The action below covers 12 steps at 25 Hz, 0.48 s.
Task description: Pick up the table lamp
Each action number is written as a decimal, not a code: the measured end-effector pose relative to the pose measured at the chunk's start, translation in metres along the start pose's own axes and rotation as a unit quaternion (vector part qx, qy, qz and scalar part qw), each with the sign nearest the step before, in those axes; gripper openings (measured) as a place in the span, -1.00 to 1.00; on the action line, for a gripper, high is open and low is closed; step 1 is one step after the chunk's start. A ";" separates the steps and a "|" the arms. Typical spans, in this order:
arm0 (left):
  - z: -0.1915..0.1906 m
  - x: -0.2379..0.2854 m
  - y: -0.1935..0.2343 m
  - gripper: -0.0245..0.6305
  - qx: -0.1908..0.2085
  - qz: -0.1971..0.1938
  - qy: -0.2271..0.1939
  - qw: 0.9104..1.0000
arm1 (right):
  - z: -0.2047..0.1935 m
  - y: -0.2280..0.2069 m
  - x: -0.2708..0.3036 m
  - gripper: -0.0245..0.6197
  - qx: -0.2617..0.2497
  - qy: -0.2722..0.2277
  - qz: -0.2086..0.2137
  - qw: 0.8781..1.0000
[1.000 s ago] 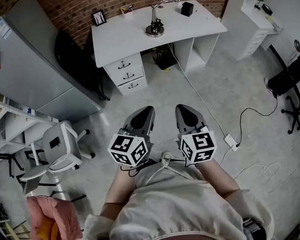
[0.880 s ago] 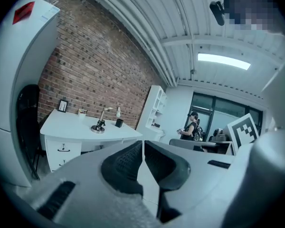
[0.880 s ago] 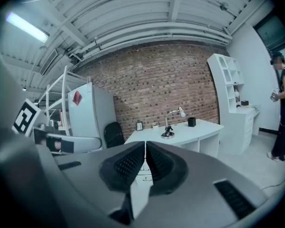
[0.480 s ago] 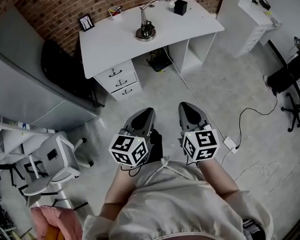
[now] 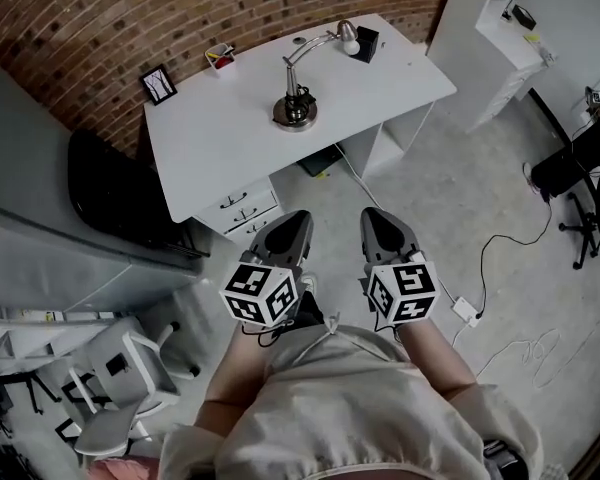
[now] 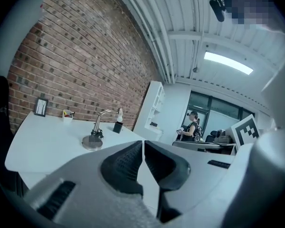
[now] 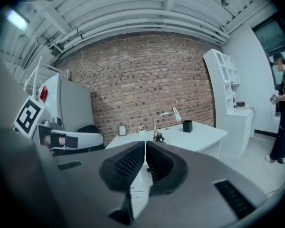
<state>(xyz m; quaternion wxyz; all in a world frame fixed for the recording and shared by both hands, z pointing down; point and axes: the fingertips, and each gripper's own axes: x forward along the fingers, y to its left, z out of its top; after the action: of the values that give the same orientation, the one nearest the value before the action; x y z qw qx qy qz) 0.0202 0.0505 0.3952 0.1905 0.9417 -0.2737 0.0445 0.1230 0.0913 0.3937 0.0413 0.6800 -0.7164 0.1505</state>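
table lamp stands upright on the white counter, toward the back of it near the brick wall. its round metal base sits flat on the top. the thin arm bends over to the right, so the lamp head hangs close to a small black box. along the wall side of the counter are a cup of pens and a small picture frame. drawers sit under the counter's left part.

the left hand-held gripper and the right hand-held gripper are held side by side in front of the person. both point toward the counter and are well apart from the lamp. each has its jaws pressed together with nothing between them, as both gripper views show. in both of those views the lamp shows beyond the jaw tips.

a power strip lies on the floor to the right. a white shelf unit stands right of the counter, and an office chair is at lower left.
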 end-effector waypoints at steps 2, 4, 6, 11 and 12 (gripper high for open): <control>0.018 0.018 0.030 -0.84 0.000 -0.005 -0.001 1.000 | 0.012 0.001 0.034 -0.83 0.002 -0.001 -0.006 1.000; 0.034 0.034 0.061 -0.84 -0.001 -0.007 -0.002 1.000 | 0.021 0.003 0.066 -0.83 0.002 -0.002 -0.009 1.000; 0.048 0.049 0.088 -0.84 0.001 -0.008 -0.004 1.000 | 0.030 0.004 0.096 -0.83 0.000 -0.003 -0.013 1.000; 0.068 0.072 0.144 -0.84 -0.007 -0.002 -0.004 1.000 | 0.040 0.009 0.154 -0.83 0.002 0.006 -0.017 1.000; 0.068 0.075 0.154 -0.84 -0.014 0.001 -0.003 1.000 | 0.041 0.010 0.164 -0.83 0.001 0.010 -0.016 1.000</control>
<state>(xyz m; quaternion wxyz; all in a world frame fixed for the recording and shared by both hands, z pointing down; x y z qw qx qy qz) 0.0001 -0.1324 0.3974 0.2026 0.9388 -0.2762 0.0377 0.1076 -0.0768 0.3966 0.0503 0.6901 -0.7046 0.1573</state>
